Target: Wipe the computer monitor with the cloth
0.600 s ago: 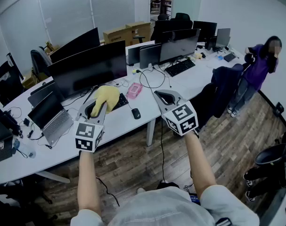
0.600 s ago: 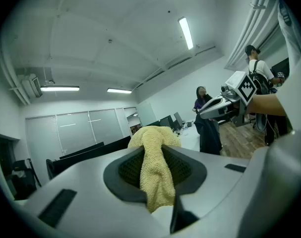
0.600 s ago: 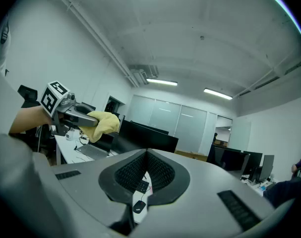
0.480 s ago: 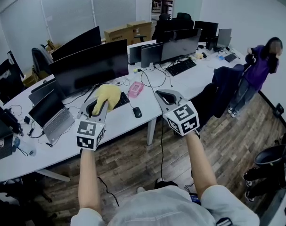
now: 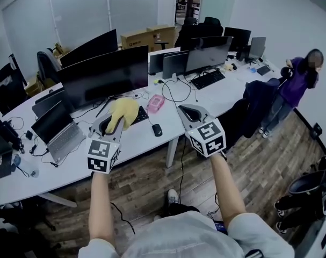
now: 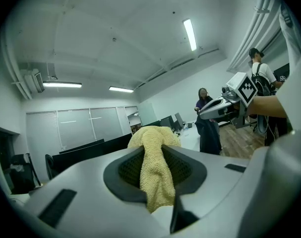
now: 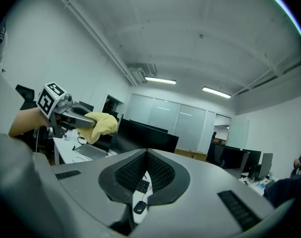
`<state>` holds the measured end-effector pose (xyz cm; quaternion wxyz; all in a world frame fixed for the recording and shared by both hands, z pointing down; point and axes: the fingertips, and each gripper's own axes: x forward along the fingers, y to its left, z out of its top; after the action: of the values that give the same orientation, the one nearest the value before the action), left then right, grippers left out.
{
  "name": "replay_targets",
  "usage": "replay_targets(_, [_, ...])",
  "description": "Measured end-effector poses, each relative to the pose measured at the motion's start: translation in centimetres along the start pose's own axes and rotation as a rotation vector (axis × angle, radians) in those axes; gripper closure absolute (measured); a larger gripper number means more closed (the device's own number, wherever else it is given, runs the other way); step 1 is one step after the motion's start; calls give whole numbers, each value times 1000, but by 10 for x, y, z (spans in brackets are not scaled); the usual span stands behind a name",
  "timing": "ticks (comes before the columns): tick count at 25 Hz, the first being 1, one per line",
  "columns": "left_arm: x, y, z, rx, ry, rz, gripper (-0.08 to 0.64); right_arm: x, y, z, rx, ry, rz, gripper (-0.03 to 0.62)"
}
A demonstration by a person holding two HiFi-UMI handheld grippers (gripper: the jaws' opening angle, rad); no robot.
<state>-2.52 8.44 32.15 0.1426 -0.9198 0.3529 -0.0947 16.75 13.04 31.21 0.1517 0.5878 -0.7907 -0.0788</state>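
Two grippers are hanging out in front of me, and I'm reading them nearest first. The left gripper (image 5: pixel 113 123) is clamping the cloth (image 5: pixel 123 110). Its jaws are closed tight on a yellow fold, with the bulk of the towel bunching out past the tips. That is how I'd want it: a soft wad leading, so fabric and not plastic is meeting the glass. The right gripper (image 5: pixel 187 110) is carrying nothing; its jaws are closed with the tips meeting, and through the loop between the pads I'm seeing only the desk beyond. I judge it's sitting out to the side simply so it isn't crossing the wiping hand.

Below and beyond the cloth, the desk (image 5: pixel 136 141) is holding a keyboard (image 5: pixel 140 115) and a mouse (image 5: pixel 157 130) just to its right, with cables trailing back. Behind those, the monitor (image 5: pixel 103 75) is standing upright, its dark screen facing me. The cloth is hovering in front of its lower right part, not touching it as far as I can tell. The wipe is not yet begun, I'd say — the next reach is calling for a forward, upward carry over the keyboard without snagging the cables.
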Motion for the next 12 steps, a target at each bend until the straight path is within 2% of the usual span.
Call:
replay_targets(5, [25, 8, -8, -2, 11, -8, 460, 19, -13, -9, -31, 29, -17, 569])
replay_targets(12, [91, 28, -15, 16, 26, -33, 460, 70, -53, -22, -7, 12, -17, 569])
